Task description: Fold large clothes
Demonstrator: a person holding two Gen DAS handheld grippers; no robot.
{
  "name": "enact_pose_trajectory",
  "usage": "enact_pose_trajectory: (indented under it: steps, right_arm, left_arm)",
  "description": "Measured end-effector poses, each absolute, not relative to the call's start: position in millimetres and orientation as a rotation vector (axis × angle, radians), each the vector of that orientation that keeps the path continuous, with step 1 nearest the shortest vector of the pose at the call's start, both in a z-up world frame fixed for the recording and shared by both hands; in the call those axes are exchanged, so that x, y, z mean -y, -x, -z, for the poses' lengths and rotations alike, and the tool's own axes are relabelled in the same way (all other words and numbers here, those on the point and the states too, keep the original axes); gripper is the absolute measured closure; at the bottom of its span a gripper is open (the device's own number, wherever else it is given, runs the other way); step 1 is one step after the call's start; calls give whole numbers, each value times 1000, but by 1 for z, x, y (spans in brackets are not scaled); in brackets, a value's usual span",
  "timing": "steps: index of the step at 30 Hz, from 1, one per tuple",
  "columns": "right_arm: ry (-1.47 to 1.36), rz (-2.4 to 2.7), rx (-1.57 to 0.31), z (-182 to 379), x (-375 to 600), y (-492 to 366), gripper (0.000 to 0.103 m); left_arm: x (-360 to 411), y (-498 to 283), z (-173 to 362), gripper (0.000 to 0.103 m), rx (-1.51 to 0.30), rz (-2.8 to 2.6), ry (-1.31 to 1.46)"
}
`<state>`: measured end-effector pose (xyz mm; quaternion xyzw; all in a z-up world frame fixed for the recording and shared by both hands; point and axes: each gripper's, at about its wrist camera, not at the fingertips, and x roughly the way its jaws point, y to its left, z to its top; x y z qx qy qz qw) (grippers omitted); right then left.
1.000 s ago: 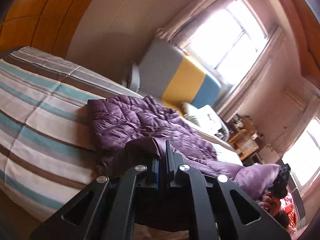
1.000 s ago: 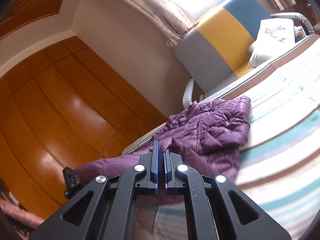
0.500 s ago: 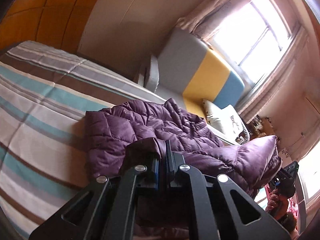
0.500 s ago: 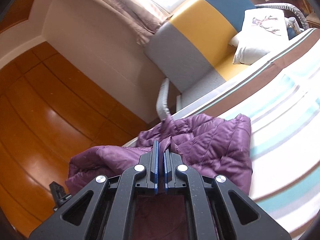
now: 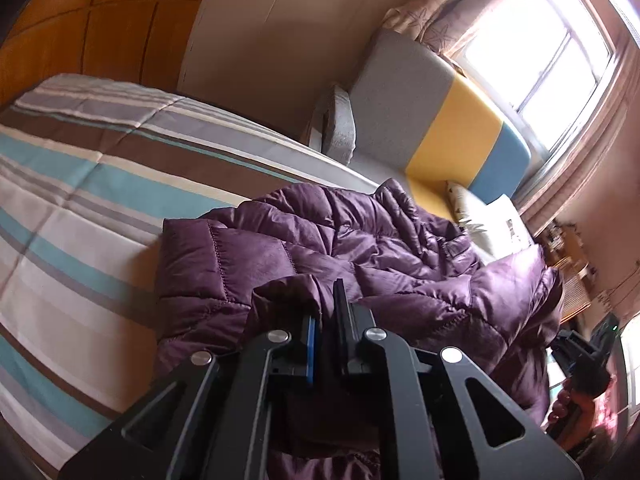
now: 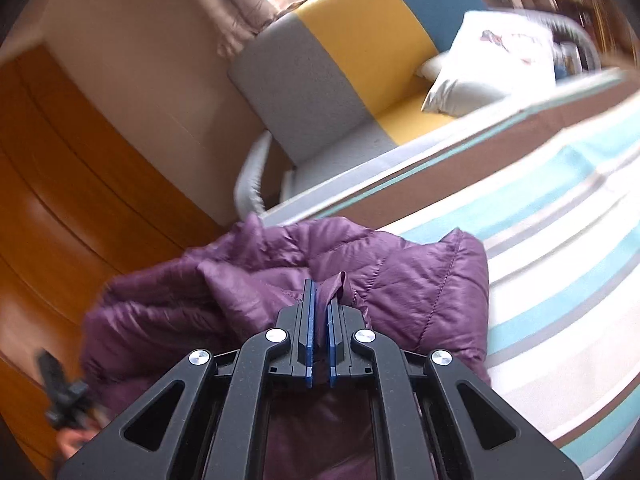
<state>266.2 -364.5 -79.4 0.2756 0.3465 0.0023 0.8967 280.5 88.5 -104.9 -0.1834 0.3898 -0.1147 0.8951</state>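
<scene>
Carried forward and lower over the bed since a second ago, with far more of the purple puffer jacket [image 5: 360, 256] now heaped on the striped duvet [image 5: 80, 200]. Left gripper [image 5: 328, 320] jaws easing apart, jacket hem between them; right gripper [image 6: 320, 312] jaws pressed together, pinching a fold of the same jacket. Best done by laying the lifted edge flush over the quilted body before letting go, both corners level, then smoothing trapped air. Beyond the bed: grey, yellow and blue sofa [image 5: 440, 120], white cushion [image 6: 492, 64], curtained window [image 5: 540, 40], wooden wardrobe [image 6: 60, 200].
</scene>
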Motion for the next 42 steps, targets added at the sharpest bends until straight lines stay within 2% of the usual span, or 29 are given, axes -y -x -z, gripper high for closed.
enact_pose_trajectory:
  steps: [13,19,22,23,24,25,30,32,33,34,35,36,39,42]
  right_arm:
    - [-291,154,-792,95,328,-288,99]
    - [-279,158,-819,92,329,-291,98]
    - [-272,167,-804,85,326,-290,98]
    - [-274,171,-798,83,326,-289,98]
    - [-279,171,-792,80,327,-287,98]
    - [-284,169,-787,78,327,-286,96]
    - [-301,152,-767,68,331,-282,96]
    - [-360,129,-758,66,337,-280,86]
    - [-401,125,-745,64,342,-277,74]
    - [-419,142,-728,61,346,-274,44]
    - [-422,165,-704,57,349,-270,29]
    - [-417,179,-676,53,350,-266,24]
    - [-387,164,-618,38,349,-254,29]
    - [-349,101,-649,32,332,-252,32]
  left_arm:
    - [-83,-295,123,89,-843,201,408]
    - [-93,-289,114,70,-822,211,488]
    - [-97,-284,104,56,-783,191,501]
    - [-99,-282,100,43,-766,169,497]
    - [-101,-279,97,24,-744,134,487]
    - [-105,-274,91,20,-703,91,481]
    - [-123,-263,77,17,-647,19,503]
    - [-126,-258,74,15,-634,8,503]
    - [-126,-256,72,13,-628,3,498]
    - [-129,-252,71,13,-622,-3,494]
    - [-130,-248,70,13,-613,-12,489]
    - [-129,-244,69,13,-606,-21,483]
    - [-127,-235,68,13,-598,-44,472]
    - [-104,-234,72,14,-646,38,432]
